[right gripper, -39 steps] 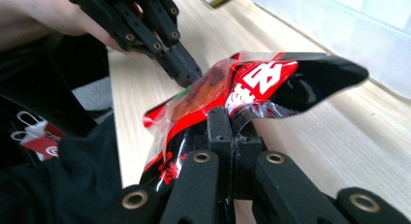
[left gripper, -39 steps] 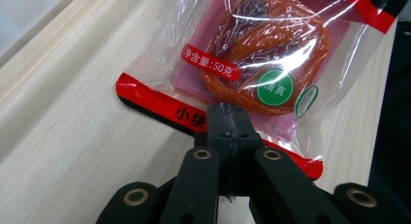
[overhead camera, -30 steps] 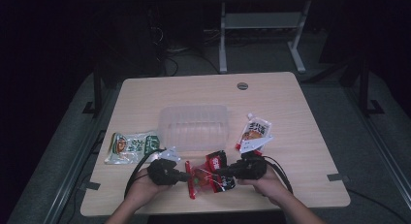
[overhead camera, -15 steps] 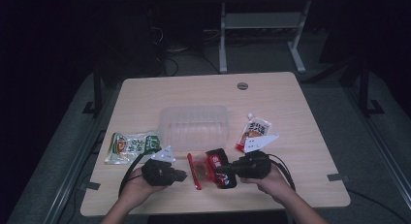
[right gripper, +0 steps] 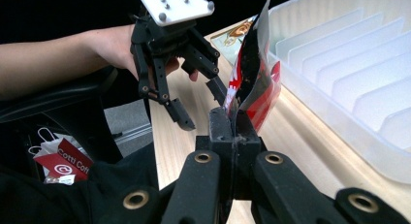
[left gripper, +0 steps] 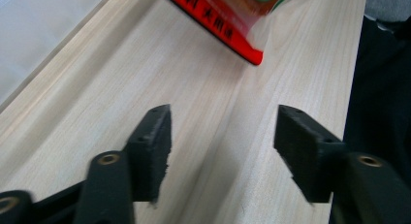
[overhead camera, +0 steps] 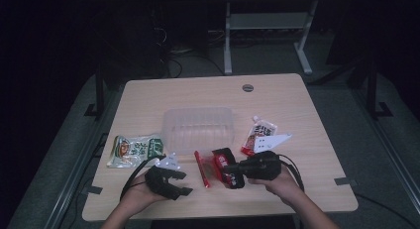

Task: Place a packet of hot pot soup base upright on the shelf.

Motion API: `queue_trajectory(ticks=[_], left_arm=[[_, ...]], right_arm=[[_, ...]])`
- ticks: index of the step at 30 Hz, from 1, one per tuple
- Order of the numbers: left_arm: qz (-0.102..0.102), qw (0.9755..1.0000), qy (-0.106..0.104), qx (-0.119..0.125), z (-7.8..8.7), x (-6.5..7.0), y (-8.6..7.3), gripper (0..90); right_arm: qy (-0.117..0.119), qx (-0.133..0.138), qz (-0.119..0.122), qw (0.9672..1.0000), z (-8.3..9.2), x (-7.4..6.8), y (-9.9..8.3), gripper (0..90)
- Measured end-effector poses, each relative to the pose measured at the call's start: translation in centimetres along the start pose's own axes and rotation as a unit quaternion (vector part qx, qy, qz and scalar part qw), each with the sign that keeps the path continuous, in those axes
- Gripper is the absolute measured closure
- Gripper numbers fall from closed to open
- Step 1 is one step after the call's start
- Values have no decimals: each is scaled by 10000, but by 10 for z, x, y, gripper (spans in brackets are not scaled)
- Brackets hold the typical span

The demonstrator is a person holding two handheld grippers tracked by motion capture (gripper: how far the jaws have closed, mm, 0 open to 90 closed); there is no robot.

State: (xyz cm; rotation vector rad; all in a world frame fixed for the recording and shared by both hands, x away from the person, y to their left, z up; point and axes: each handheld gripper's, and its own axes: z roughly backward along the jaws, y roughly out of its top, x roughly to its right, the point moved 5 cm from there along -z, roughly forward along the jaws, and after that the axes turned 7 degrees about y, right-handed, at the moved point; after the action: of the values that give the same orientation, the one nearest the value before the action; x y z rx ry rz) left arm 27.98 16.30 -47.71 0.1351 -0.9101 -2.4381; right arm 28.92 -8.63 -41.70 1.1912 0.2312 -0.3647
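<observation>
Black claws with brass-coloured rivets (grey screwed plates on top), trailing cables.

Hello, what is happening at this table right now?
A person works with two hand-held grippers. The right gripper is shut on a red and black snack packet, lifting one end off the table. The left gripper has just been opening; its jaws stand apart with nothing between them. A clear plastic tray sits behind.

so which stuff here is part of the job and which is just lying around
In the job: red packet, pinched by right gripper; left gripper, jaws just opened, nothing between them; clear tray.
Lying about: green packet; white-and-red pouch.
</observation>
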Motion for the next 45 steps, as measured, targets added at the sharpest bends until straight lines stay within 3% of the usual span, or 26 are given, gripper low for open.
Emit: queue_trajectory(ticks=[5, 16, 18, 22, 35, 45], left_arm=[[26, 10000, 43, 28, 1, 0, -3, 287], [-18, 9998, 159, 120, 2, -2, -3, 283], [-83, 9998, 179, 70, 3, -4, -4, 283], [29, 9998, 173, 115, 2, -3, -4, 282], [5, 9998, 163, 127, 1, -5, -5, 283], [-47, 9998, 179, 101, 1, -6, -5, 284]], right_arm=[[-81, 89, 68, 9999, 6, 2, 10, 899], [-217, 341, 334, 9986, 16, 5, 40, 899], [-257, 388, 366, 9982, 17, 8, 47, 900], [-329, 463, 391, 9976, 18, 15, 56, 900], [-497, 720, 469, 9951, 11, 42, 90, 899], [-659, 650, 429, 9948, 1, 62, 96, 899]])
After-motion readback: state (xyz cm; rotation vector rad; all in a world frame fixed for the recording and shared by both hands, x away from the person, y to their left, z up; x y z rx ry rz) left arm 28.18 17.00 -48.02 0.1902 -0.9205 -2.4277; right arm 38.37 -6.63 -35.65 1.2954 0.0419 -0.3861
